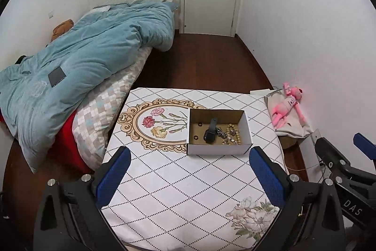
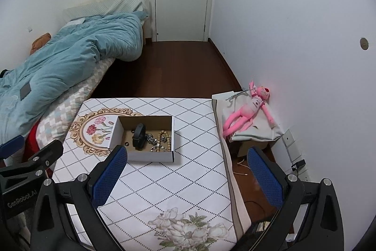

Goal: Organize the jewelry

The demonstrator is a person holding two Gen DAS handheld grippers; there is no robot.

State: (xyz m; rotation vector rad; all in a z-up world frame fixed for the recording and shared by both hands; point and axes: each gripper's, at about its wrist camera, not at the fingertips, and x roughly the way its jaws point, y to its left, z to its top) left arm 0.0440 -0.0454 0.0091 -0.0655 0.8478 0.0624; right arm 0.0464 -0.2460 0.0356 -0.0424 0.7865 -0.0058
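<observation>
I judge sorting done: watch [image 1: 209,132], beads [image 1: 231,133] and rings [image 1: 200,124] lie inside the box [image 1: 218,149]; both grippers [image 1: 189,174] [image 2: 185,174] hang near it, fingers apart, empty.

Black gripper frames, silver screws, blue textured fingers [image 1: 112,177]; white "DAS", "GenRobot.AI" lettering.

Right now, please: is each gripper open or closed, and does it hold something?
Left gripper: open, holding nothing.
Right gripper: open, holding nothing.
</observation>
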